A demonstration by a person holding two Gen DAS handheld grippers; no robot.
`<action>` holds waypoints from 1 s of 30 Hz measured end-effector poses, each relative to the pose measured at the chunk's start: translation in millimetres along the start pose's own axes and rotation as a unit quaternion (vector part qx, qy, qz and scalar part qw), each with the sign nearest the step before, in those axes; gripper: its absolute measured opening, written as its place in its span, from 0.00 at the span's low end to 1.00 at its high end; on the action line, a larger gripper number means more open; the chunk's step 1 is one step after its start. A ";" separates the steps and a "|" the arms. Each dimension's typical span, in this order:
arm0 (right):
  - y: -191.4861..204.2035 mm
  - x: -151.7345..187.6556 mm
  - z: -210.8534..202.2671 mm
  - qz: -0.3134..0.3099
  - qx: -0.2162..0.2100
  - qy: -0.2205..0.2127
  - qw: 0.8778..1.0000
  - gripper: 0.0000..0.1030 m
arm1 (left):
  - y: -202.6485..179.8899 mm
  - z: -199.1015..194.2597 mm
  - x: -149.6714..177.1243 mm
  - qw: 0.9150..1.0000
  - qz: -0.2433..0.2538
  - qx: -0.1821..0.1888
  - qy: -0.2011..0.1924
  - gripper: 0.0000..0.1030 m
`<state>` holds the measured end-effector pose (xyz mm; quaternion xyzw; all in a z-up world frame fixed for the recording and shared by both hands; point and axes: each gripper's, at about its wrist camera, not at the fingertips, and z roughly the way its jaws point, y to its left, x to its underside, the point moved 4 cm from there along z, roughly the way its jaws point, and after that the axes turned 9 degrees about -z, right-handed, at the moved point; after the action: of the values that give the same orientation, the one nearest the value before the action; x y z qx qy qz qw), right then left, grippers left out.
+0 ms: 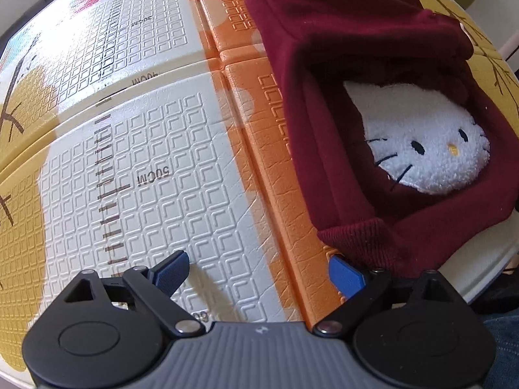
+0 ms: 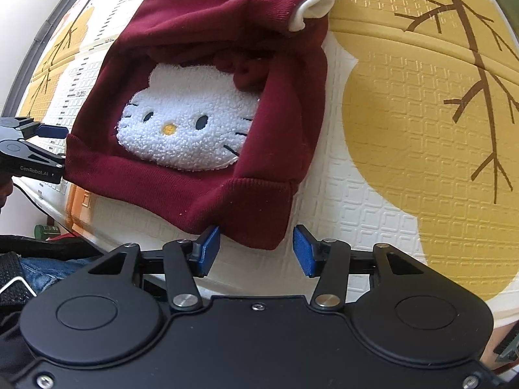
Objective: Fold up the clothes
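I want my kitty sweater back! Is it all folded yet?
Nearly. The red sweater already lies on the mat as a compact bundle, sides turned in around the cat face. Nothing is held: the left gripper and right gripper are both open at its hem. Possibly one last fold remains.

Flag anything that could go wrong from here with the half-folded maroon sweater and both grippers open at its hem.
1. The maroon sweater lies near the mat's front edge; a pull toward the person might drag its ribbed hem off.
2. The sleeves are bunched loosely over the cat patch, so lifting the hem could undo those folds.
3. The left gripper and right gripper both stand open beside the hem; closing may pinch only one layer.
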<state>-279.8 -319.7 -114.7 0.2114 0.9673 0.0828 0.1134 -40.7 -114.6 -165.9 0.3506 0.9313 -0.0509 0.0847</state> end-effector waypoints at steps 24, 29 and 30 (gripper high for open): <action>-1.7 -8.1 0.9 0.015 -0.005 -0.017 1.000 0.61 | 6.6 -18.8 -3.3 0.999 -0.004 -0.012 -0.030 0.98; -2.2 -8.5 0.7 0.017 -0.007 -0.018 1.000 0.61 | 5.3 -33.7 -5.1 0.998 -0.010 0.045 -0.038 0.98; -2.0 -8.8 0.6 0.017 -0.008 -0.018 1.000 0.61 | 3.8 -35.2 -6.2 0.998 -0.010 0.054 -0.039 0.98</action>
<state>-272.7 -325.2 -114.1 0.2280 0.9608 0.0884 0.1306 -37.9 -110.4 -130.3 0.3430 0.9267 -0.1159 0.1011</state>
